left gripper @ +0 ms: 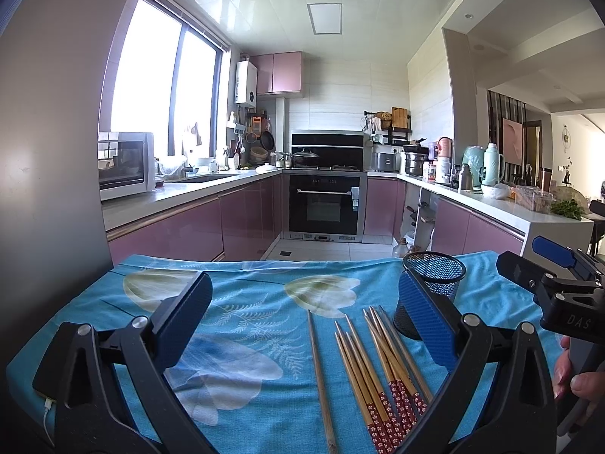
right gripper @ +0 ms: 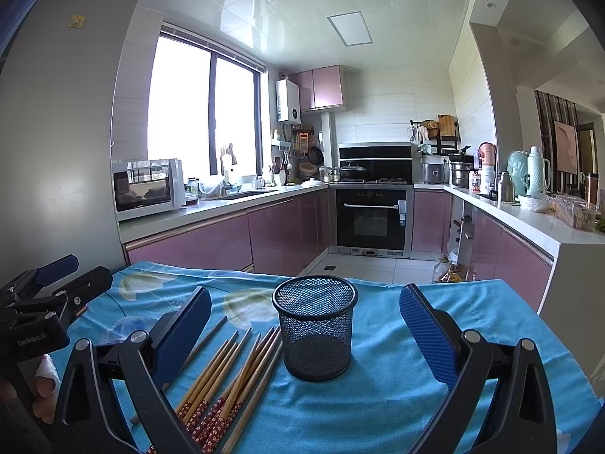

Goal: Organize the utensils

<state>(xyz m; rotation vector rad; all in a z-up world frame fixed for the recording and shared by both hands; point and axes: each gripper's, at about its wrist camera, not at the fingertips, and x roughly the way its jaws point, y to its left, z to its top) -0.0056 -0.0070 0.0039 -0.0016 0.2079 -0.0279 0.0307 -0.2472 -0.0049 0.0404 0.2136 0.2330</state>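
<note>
Several bamboo chopsticks (left gripper: 382,370) with red patterned ends lie loose on the blue floral cloth (left gripper: 245,302), and one plain wooden chopstick (left gripper: 319,378) lies apart on their left. A black mesh cup (left gripper: 435,287) stands upright and empty just beyond them. My left gripper (left gripper: 306,314) is open, held above the cloth with the chopsticks between its fingers. In the right wrist view my right gripper (right gripper: 306,321) is open, with the mesh cup (right gripper: 315,325) between its fingers and the chopsticks (right gripper: 230,374) to the left of the cup.
The cloth-covered table (right gripper: 472,302) ends at a far edge over the kitchen floor. The other gripper shows at the right edge of the left wrist view (left gripper: 559,291) and the left edge of the right wrist view (right gripper: 41,302). Pink kitchen counters (left gripper: 170,196) stand beyond.
</note>
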